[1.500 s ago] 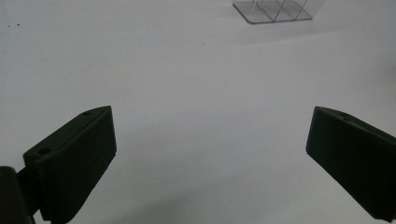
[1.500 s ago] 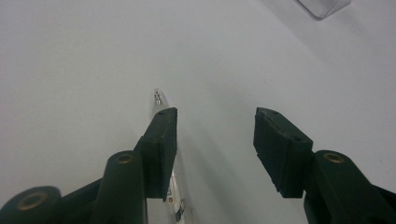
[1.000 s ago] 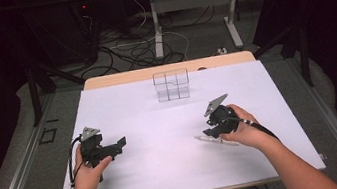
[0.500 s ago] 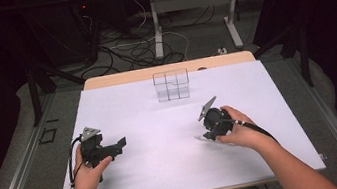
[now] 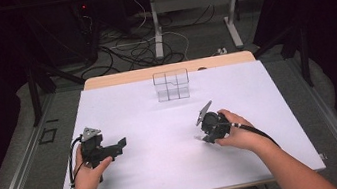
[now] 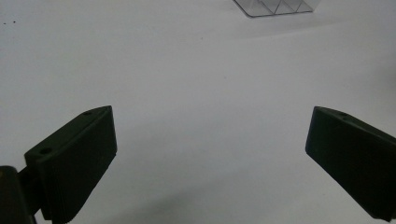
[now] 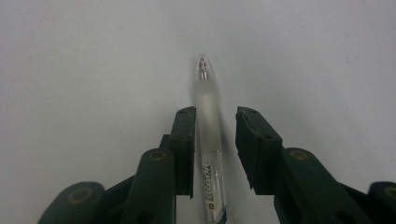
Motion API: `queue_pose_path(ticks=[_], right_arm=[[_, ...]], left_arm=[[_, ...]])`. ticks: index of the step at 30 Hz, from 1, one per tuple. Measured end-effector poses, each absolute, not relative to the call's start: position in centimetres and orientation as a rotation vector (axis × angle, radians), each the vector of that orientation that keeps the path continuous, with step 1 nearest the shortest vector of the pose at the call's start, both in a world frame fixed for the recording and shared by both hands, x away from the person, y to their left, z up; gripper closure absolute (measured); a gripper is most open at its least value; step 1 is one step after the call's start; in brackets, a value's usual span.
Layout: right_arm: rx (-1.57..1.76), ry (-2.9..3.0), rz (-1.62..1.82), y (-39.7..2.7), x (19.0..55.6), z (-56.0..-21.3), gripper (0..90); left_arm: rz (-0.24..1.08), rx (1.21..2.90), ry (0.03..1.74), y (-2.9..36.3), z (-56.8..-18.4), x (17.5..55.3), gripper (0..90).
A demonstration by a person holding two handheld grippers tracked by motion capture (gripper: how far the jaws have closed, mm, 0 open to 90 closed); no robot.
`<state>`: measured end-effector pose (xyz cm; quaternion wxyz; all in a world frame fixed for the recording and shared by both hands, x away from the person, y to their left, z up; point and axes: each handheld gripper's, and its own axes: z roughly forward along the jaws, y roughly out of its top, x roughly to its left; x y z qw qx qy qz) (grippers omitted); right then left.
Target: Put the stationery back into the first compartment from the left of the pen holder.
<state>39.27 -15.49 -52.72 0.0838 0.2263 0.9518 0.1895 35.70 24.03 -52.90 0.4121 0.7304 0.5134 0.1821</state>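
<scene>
High view overhead, facing forward; tongs cameras near white table [image 5: 167, 165], which all share

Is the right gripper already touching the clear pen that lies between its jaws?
Cannot tell. In the right gripper view the pen lies between the right gripper jaws, which have just been closing; a gap shows at one jaw, the other looks flush.

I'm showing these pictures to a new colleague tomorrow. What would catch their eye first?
Probably the clear pen lying on the white table, framed between the fingers of the right gripper, which have just been closing around it with a gap on one side. Next, the clear divided box standing alone at the table's far edge, and the left gripper held wide open over bare surface.
</scene>
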Motion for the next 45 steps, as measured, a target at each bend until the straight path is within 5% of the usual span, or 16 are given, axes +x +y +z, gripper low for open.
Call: queue_pose_path(ticks=[45], right_arm=[[0.750, 2.919, 0.584, -18.1, 38.8, -53.2, 79.5]], left_arm=[[0.443, 1.870, 1.269, 23.8, -53.1, 35.7, 2.0]])
